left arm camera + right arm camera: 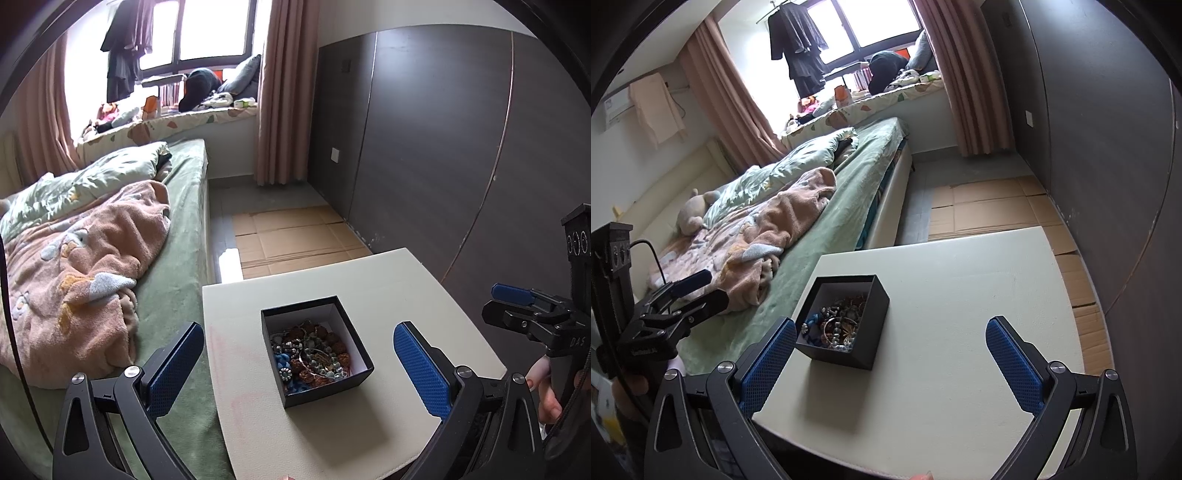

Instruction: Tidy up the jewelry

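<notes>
A black open box (291, 393) stands on a white table (406, 280). It holds a tangle of jewelry (310, 354): brown bead strings, blue pieces, metal rings. My left gripper (299, 369) is open and empty, its blue pads either side of the box and nearer to me. In the right wrist view the box (866, 345) sits left of centre with the jewelry (838, 325) inside. My right gripper (892, 365) is open and empty, over the table to the right of the box. Each gripper shows at the edge of the other's view, left (687, 291) and right (513, 299).
A bed with a green sheet (173, 266) and a pink blanket (81, 266) lies along the table's left side. Flattened cardboard (295, 236) covers the floor beyond the table. A dark wardrobe (443, 147) stands on the right.
</notes>
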The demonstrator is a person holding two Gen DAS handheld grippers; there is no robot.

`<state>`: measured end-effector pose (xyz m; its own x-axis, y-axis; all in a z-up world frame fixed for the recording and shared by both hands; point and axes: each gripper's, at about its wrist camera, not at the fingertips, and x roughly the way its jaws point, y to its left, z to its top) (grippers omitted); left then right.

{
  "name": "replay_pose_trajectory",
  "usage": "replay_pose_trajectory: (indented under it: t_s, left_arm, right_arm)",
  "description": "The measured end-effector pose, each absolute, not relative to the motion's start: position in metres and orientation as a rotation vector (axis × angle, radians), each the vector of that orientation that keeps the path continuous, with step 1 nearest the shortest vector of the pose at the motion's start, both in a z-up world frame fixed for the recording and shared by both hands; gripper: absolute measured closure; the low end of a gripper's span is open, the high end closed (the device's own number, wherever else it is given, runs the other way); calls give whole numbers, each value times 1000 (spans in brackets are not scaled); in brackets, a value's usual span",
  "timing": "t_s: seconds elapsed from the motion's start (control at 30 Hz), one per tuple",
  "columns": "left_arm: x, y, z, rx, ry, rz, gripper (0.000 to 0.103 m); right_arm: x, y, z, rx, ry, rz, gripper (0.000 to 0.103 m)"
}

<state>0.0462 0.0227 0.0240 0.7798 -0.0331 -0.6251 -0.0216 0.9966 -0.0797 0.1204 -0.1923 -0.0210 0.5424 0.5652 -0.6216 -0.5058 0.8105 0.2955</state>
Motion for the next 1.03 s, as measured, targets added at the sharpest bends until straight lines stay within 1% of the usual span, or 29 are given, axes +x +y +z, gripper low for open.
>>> replay_pose_trajectory:
  t_s: [1.03]
  left_arm:
    - [47, 21, 26, -100, 671, -4, 0]
  right_arm:
    - [121, -188, -23, 85, 775, 629, 0]
